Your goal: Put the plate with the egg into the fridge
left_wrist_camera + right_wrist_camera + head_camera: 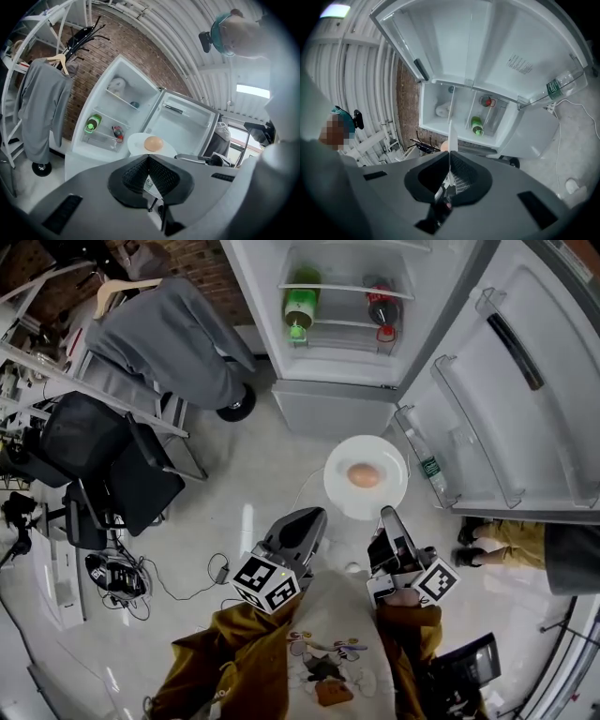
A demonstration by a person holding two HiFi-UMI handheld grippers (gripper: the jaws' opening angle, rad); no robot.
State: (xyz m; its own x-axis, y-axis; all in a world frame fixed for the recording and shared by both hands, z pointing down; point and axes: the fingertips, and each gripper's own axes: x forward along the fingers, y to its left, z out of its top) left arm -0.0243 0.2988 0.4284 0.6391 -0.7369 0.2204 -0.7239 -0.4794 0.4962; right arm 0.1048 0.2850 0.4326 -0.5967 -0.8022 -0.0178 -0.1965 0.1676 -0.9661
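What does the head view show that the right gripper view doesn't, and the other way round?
Only the head view: the egg whole on the plate seen from above, the left tool, a black chair and a grey garment on a hanger.
Only the right gripper view: the plate edge-on, pinched between the shut jaws of the right tool, and a ceiling light.
Both: the open fridge, its green bottle, and the water bottle in the door shelf.

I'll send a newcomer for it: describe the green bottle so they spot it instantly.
Look into the open fridge, at its clear shelf. Two bottles sit there; the green bottle is left of the dark bottle, whose cap is red, not green.
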